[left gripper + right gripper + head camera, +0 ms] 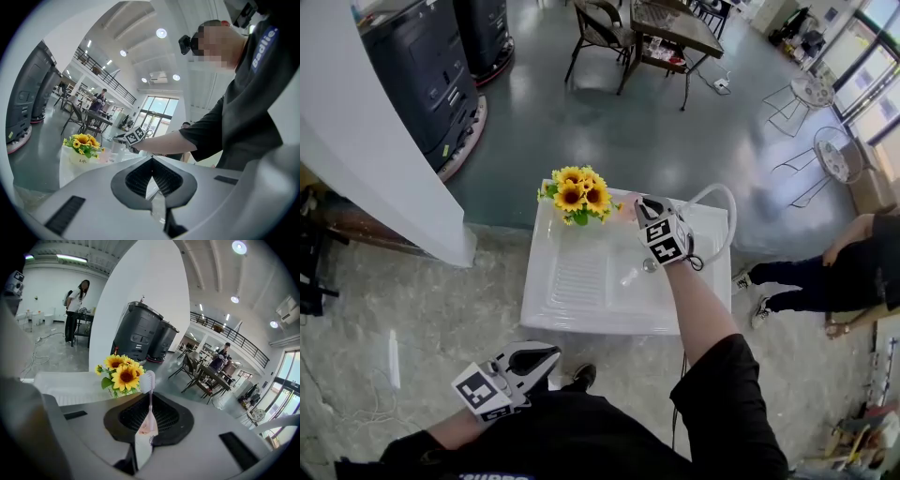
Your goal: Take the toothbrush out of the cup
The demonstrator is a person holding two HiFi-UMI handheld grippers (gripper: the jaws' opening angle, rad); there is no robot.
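Right gripper [645, 208]: fingers clamped on the toothbrush [148, 380] handle, bristle head poking straight up, so the grab looks solid.
Toothbrush spot: over the back of the white sink [581, 309], just beside the sunflowers [578, 195].
Cup: I think it's the pinkish blob [627, 208] right by the fingers; can't tell if the handle's bottom end is clear of it.
Left gripper [534, 358]: down near the person's body, fingers pressed together, nothing in them.
Tip: imo lift straight up along the handle, no tilting, or the cup might tip. Don't loosen the squeeze till it's clear.
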